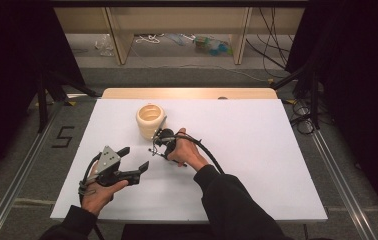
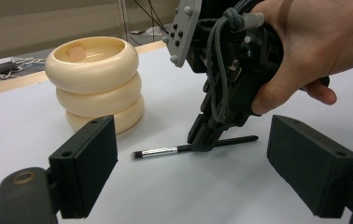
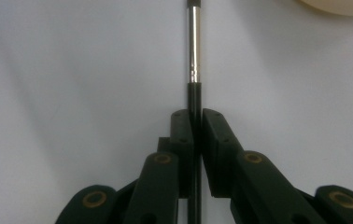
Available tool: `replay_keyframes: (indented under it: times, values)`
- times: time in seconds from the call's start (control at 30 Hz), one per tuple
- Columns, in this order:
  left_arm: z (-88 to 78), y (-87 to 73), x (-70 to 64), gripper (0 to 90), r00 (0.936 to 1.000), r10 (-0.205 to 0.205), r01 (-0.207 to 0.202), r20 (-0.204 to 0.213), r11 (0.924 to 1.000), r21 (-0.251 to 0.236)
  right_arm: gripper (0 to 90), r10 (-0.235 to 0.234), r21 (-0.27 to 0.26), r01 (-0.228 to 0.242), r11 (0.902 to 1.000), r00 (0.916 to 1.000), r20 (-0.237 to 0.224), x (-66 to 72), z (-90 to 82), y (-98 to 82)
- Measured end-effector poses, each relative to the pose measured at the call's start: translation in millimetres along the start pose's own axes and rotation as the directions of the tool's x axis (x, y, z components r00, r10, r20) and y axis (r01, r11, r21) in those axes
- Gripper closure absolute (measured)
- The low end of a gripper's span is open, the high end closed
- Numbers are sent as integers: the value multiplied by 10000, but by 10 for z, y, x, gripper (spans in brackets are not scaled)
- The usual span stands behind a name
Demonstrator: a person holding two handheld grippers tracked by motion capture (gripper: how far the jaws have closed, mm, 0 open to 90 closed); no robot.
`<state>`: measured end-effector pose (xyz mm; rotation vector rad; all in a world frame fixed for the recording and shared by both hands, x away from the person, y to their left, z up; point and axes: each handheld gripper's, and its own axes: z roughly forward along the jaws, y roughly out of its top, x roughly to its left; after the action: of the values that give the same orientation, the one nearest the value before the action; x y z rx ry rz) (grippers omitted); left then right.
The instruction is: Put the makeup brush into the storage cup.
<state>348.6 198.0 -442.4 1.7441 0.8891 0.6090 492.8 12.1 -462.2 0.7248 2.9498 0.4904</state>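
Note:
A thin brush with a black handle and a silver ferrule lies flat on the white table. My right gripper points down at it from above, and its jaws are shut on the black handle, with the ferrule sticking out ahead. In the high view the right gripper sits just in front of a cream ribbed holder. My left gripper rests near the front left, open with nothing between its jaws, and faces the brush and the holder.
The white table top stretches wide to the right of the hands. A wooden strip runs along its far edge. Metal rails flank the table on the floor, and cables lie at the back right.

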Motion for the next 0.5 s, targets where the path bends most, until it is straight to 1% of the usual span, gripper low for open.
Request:
replay_keyframes:
  times: [0.13, 0.17, 0.3, 0.37, 0.5]
  values:
    - [-2, 1, 0, 161, 10000, 17, -17, -6, 10000, 7, 838, 71, 3, -71, 10000, 9999, 89, 15, 0, 3]
    - [-2, 0, 0, 161, 10000, 13, -13, -5, 10000, 3, 838, -41, 16, 41, 10000, 9999, 116, 17, -1, 2]
    - [-2, 0, 0, 161, 10000, 11, -11, -12, 10000, 3, 839, -167, 30, 166, 9999, 9998, 108, 17, -2, 1]
    - [-1, 0, 1, 161, 10000, 5, -5, -7, 10000, 3, 839, -113, 51, 112, 9999, 9999, 96, 20, -4, 2]
    - [-3, 1, 2, 161, 10000, 18, -18, -17, 10000, 6, 839, -147, -25, 147, 9999, 9998, 121, 23, -5, 0]
